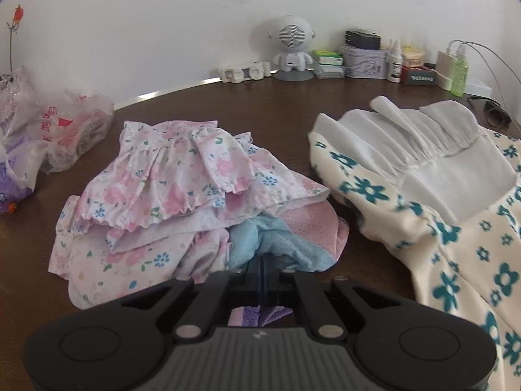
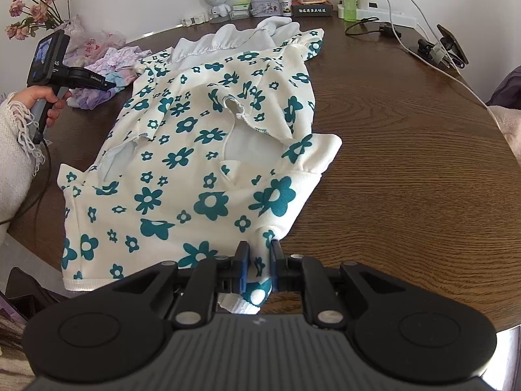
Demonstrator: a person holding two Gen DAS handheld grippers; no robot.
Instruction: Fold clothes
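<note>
The right hand-held gripper (image 2: 259, 262) is clamped on a bunched corner of the cream garment with teal flowers (image 2: 202, 150), which spreads away from it across the brown wooden surface (image 2: 407, 163), its white ruffled lining at the far end. The left hand-held gripper (image 1: 264, 268) has its fingers closed together, their tips at the near edge of a pile of small clothes (image 1: 182, 202) just beside the cream garment; whether they pinch any cloth cannot be told. One cream garment lies flat; the pile shows pink floral, blue dotted and pink dotted pieces. Two plastic bags (image 1: 65, 127) sit to the left
</note>
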